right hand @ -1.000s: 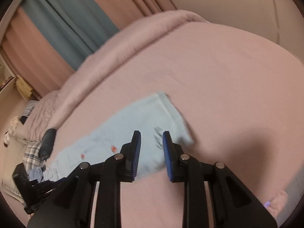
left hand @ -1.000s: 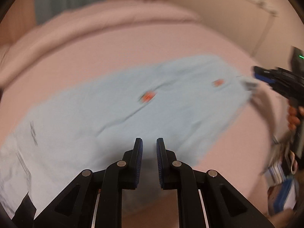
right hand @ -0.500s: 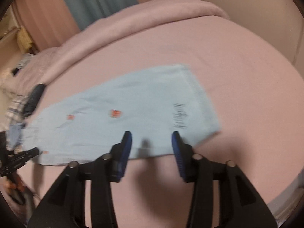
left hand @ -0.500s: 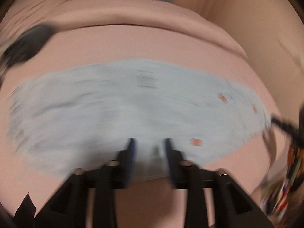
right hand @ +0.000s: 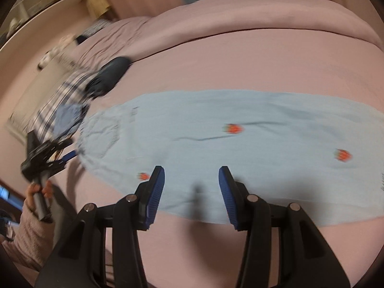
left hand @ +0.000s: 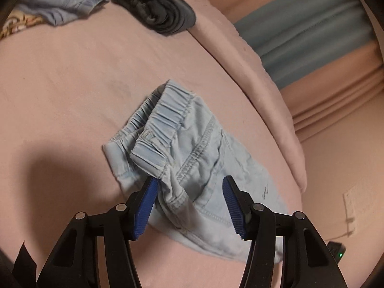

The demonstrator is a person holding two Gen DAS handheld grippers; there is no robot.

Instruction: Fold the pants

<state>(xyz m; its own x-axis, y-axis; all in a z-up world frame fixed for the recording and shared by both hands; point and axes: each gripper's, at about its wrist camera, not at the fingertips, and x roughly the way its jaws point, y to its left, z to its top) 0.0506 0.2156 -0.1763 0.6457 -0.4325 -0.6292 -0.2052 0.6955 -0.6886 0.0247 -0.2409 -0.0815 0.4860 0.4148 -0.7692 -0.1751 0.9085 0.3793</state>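
Note:
Light blue pants point(right hand: 240, 139) with small red strawberry marks lie flat and stretched across the pink bed point(right hand: 240, 60). In the left wrist view their elastic waistband point(left hand: 165, 117) is bunched and raised. My left gripper point(left hand: 189, 196) is open, its jaws standing either side of the waist corner, the left pad point(left hand: 146, 204) touching the cloth. It also shows in the right wrist view point(right hand: 64, 156) at the waist end. My right gripper point(right hand: 190, 187) is open, just above the near edge of the pants at mid-length.
A dark folded garment point(left hand: 160, 14) and a blue garment point(left hand: 64, 2) lie at the far end of the bed, beside striped cloth point(right hand: 60, 100). A rolled pink duvet point(left hand: 252, 72) runs along the far side. Blue and pink curtains point(left hand: 312, 31) hang behind.
Both grippers opened wider. The left one swung round to the waistband end and came close to it. The right one shifted along the near edge toward the middle of the pants.

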